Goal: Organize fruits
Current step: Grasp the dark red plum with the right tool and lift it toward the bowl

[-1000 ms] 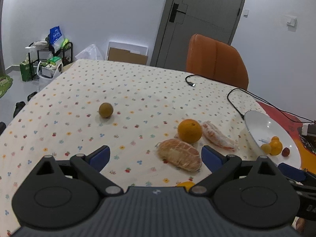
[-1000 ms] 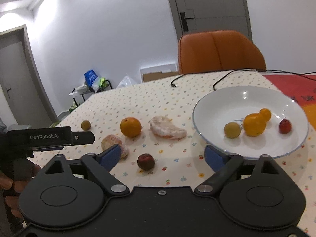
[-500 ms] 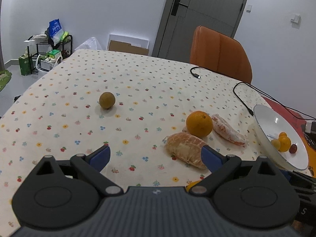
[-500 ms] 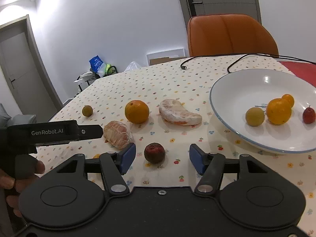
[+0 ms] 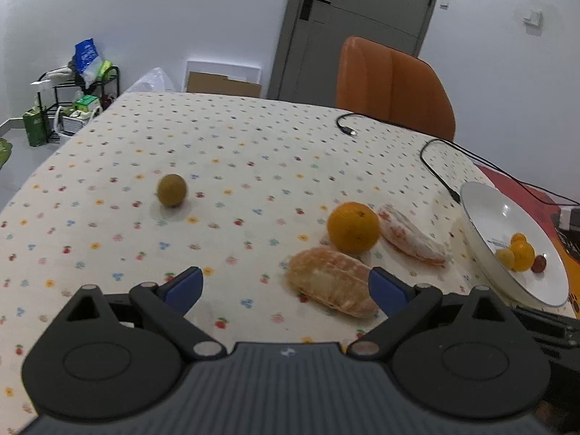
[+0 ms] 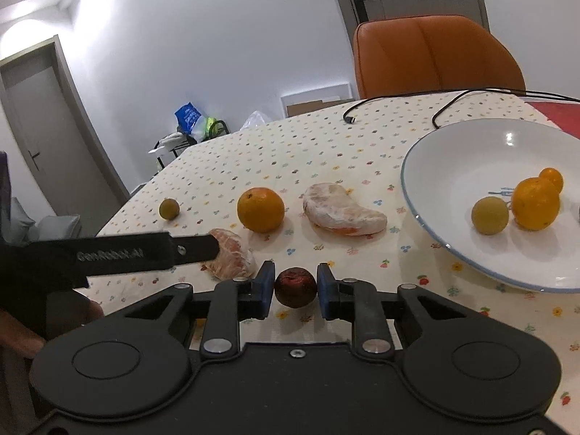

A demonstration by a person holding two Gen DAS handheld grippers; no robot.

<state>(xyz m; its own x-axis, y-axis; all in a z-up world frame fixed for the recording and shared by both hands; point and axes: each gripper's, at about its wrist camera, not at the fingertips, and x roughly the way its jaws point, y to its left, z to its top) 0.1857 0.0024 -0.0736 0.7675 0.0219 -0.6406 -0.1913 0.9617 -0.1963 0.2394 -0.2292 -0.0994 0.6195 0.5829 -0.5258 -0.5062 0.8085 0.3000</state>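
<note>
- Right gripper (image 6: 295, 286): blue pads closed in against both sides of a dark red, wrinkled fruit (image 6: 295, 287), which sits between them just above the tablecloth; whether it is lifted cannot be told.
- Left gripper (image 5: 286, 290): fingers spread wide, holding nothing; one blue pad stands just in front of the near end of a peeled citrus piece (image 5: 331, 287). In the right wrist view the same tool appears as a black bar crossing from the left, printed with blurred white lettering that reads roughly "GenRobot.AI" (image 6: 110, 255).
- Hand (image 6: 21, 333): part of the person's hand is visible at the lower left edge, under that bar.
- Loose fruit on the floral tablecloth (image 5: 253, 166): a whole orange (image 5: 353, 227) just behind the peeled piece; a second peeled, curved segment (image 5: 411, 235) beside the orange toward the plate; a small olive-brown round fruit (image 5: 171, 190) well apart to the left.
- White plate (image 6: 453, 159) with a blue rim: holds a yellowish round fruit (image 6: 490, 215), an orange (image 6: 535, 203) touching it, and a smaller orange fruit (image 6: 552, 178) behind; a small blue mark on the plate is too small to read.
- Background: black cable (image 5: 433, 166) on the table, orange chair (image 5: 393, 87), grey door (image 5: 362, 18).
</note>
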